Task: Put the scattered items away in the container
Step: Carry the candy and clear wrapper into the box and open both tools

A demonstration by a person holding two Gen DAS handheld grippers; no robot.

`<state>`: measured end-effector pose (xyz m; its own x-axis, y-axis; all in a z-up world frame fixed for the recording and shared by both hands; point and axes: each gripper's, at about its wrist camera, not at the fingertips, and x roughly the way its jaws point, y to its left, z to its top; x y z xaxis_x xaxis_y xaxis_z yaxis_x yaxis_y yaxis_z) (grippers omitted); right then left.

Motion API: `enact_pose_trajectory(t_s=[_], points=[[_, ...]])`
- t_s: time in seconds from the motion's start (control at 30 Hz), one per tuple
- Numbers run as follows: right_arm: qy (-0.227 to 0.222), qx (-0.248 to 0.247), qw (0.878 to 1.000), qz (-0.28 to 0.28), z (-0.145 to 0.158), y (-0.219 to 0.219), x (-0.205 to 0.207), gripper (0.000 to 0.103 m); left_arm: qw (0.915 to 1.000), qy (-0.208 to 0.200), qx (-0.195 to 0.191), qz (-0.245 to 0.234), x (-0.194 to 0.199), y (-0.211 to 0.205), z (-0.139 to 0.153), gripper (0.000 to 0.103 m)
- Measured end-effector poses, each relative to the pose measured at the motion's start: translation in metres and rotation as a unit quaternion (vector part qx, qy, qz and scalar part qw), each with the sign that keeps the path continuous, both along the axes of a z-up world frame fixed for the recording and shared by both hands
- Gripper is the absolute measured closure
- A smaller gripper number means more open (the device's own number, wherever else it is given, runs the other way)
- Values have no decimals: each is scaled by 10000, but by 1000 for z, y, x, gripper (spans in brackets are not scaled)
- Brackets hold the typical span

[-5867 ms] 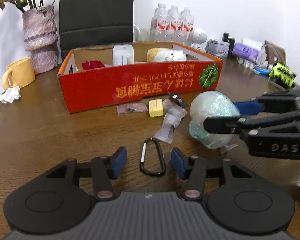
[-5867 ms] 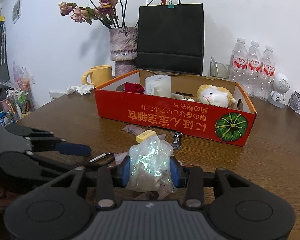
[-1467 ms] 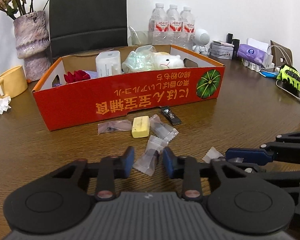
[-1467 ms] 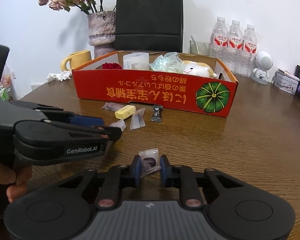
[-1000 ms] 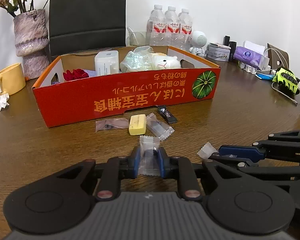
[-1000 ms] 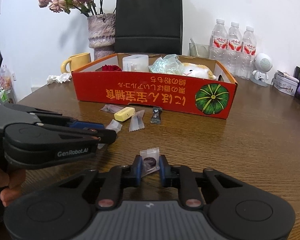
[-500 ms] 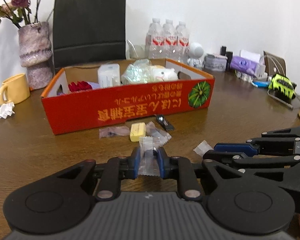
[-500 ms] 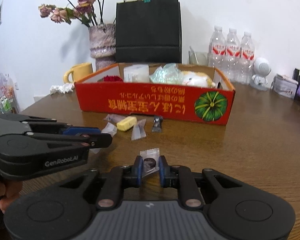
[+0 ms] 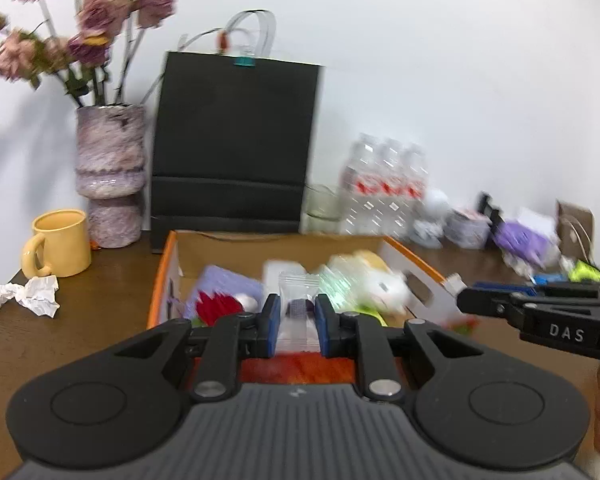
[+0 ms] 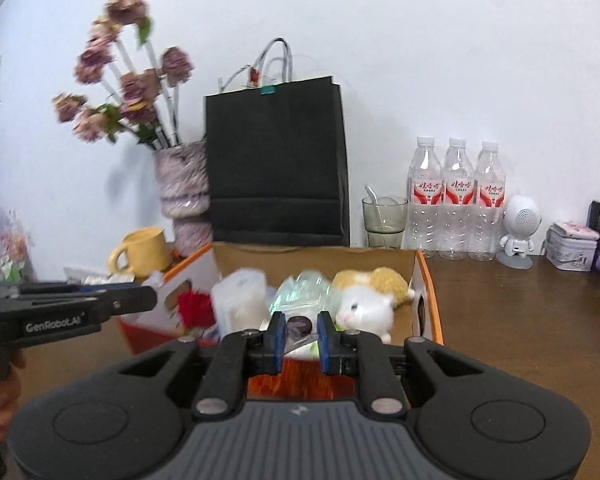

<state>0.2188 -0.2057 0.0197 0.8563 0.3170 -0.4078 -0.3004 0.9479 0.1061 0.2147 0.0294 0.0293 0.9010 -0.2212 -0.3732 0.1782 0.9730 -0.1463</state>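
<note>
My left gripper [image 9: 297, 322] is shut on a clear candy packet [image 9: 299, 292] with a dark sweet inside, held above the near wall of the red cardboard box [image 9: 162, 276]. My right gripper [image 10: 299, 334] is shut on a second clear packet [image 10: 299, 326] with a dark round sweet, also above the box [image 10: 428, 280]. The box holds a plush toy [image 10: 370, 300], an iridescent bag [image 10: 304, 288], a white jar [image 10: 240, 300] and a red flower [image 10: 194, 306]. The right gripper shows in the left wrist view [image 9: 466, 302]; the left gripper shows in the right wrist view [image 10: 140, 298].
Behind the box stand a black paper bag [image 10: 278, 160], a vase with dried flowers [image 10: 182, 196], a yellow mug [image 9: 58, 248], a glass [image 10: 384, 216] and three water bottles [image 10: 456, 204]. A crumpled tissue [image 9: 26, 294] lies at the left. Small clutter lines the right side of the table.
Both grippers have lifted from the table with their packets and moved forward over the box. The loose items on the table in front of the box have dropped out of view.
</note>
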Motion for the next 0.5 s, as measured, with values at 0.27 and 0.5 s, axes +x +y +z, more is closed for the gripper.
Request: enact_pose_trajectory(t_s=[0.27, 0.5], points=[[611, 44, 9979, -195, -21, 2, 79, 88, 9987, 387, -176, 265, 57, 14, -19, 84], [1039, -171, 9941, -254, -50, 3, 106, 84, 9971, 692, 40, 309, 75, 14, -41, 79]])
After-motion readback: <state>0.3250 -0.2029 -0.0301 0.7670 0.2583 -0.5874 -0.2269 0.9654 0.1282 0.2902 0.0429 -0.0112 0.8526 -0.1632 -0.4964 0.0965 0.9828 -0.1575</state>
